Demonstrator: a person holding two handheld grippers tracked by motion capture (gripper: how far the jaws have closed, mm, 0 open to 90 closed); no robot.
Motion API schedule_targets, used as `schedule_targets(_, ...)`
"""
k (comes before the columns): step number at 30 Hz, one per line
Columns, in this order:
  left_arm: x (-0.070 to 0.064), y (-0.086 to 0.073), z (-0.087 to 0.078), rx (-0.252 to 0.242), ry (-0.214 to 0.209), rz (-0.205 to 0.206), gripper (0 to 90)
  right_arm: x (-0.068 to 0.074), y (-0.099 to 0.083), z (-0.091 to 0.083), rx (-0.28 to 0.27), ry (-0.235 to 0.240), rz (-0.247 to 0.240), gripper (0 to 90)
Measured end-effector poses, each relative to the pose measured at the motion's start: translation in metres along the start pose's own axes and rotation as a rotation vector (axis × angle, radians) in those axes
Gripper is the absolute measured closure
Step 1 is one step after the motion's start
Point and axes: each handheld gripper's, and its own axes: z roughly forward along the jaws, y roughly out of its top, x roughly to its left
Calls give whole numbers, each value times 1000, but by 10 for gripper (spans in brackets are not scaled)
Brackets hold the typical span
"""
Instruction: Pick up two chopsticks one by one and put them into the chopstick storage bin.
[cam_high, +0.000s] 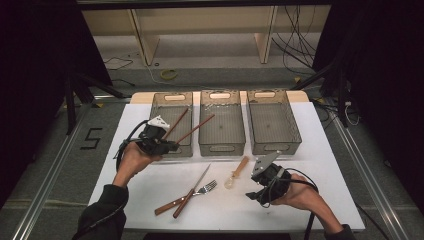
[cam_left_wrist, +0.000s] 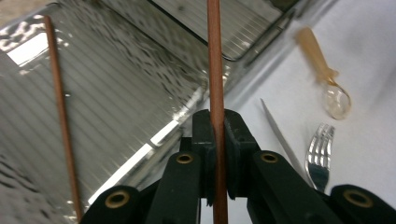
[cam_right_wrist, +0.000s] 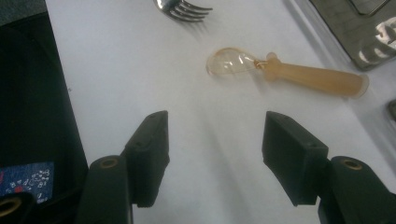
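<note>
A fork (cam_high: 207, 187) and knife (cam_high: 192, 191) are seen nearest on the table. The right gripper (cam_right_wrist: 212, 156) is held with jaws apart near the spoon (cam_right_wrist: 285, 72). Farther, a chopstick (cam_left_wrist: 215, 93) is clamped by the left gripper (cam_left_wrist: 216, 140) over the left bin (cam_high: 165, 100).

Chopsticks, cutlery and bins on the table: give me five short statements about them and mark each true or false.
1. The left gripper is shut on a chopstick. True.
2. The right gripper holds the spoon. False: its jaws stand open over bare table, and the spoon lies apart, ahead of them.
3. A second chopstick already lies in the left bin. True.
4. The right bin holds the fork. False: the fork lies on the table beside the knife.
5. Three bins stand side by side. True.
</note>
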Motion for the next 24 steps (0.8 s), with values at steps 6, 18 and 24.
schedule_targets(6,18,9,0,-7,38,-39,844,0,-4,1,0,3,8,419)
schedule_targets(18,55,15,8,-19,99,-142,844,-1,-9,0,5,4,44,416)
schedule_targets(24,70,16,15,-11,128,-191,843,-2,-10,1,7,4,50,395)
